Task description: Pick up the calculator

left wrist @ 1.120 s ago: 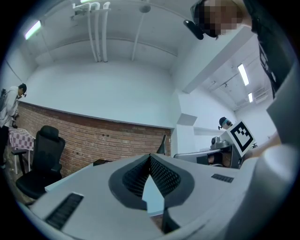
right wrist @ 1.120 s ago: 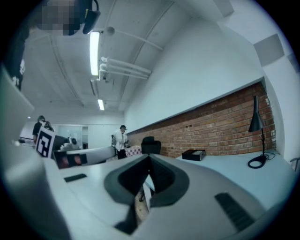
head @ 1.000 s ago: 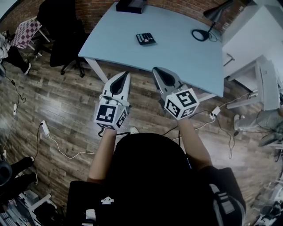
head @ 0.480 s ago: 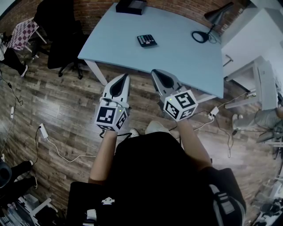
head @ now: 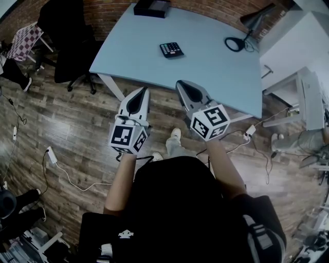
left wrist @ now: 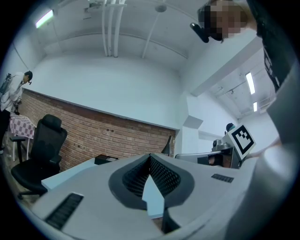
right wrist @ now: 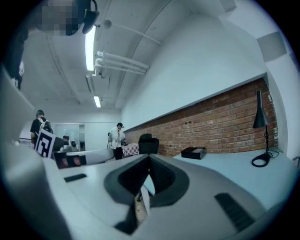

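The black calculator (head: 171, 50) lies flat on the pale blue table (head: 205, 67), a little left of its middle. Both grippers are held in the air over the wooden floor, short of the table's near edge, pointing toward it. My left gripper (head: 140, 93) is shut with nothing in it, its tips meeting in the left gripper view (left wrist: 150, 156). My right gripper (head: 183, 85) is also shut and empty, its jaws together in the right gripper view (right wrist: 149, 157). Neither gripper view shows the calculator.
A black box (head: 151, 7) sits at the table's far edge and a desk lamp (head: 241, 35) at its far right. A black office chair (head: 72, 36) stands left of the table, white furniture (head: 300, 56) to the right. Cables and a power strip (head: 51, 153) lie on the floor.
Both grippers have drifted slightly toward the table, still shut. A foot of the person has stepped forward between the two arms.
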`<state>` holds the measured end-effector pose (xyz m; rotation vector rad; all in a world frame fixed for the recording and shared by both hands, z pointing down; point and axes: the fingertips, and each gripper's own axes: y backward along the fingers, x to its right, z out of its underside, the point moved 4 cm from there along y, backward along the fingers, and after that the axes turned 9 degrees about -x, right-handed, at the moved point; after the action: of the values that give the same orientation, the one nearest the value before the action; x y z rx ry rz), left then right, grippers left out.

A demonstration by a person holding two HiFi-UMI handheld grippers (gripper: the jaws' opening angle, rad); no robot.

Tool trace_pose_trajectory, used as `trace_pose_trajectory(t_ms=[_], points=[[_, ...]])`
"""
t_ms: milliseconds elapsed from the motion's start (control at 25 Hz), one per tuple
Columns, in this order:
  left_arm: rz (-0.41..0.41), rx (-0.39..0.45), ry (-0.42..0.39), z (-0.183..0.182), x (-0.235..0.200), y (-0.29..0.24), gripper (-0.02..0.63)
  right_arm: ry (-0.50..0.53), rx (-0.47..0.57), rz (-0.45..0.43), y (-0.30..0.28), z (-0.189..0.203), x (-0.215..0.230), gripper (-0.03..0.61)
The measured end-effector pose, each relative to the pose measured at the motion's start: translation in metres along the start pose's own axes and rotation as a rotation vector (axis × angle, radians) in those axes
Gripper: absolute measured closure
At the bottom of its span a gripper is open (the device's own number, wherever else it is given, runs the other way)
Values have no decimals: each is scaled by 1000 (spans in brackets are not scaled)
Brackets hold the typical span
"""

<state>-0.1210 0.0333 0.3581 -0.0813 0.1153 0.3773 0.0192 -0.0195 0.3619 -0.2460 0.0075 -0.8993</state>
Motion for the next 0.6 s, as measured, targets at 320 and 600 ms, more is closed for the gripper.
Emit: trace_pose_trajectory(t_ms=[320, 600], points=[[-9, -13, -2, -2, -15, -31, 611, -6, -5, -6, -23, -6, 27, 574], [-11, -18, 0, -2, -24, -60, 611, -3, -8, -14, -41, -13, 49, 574]])
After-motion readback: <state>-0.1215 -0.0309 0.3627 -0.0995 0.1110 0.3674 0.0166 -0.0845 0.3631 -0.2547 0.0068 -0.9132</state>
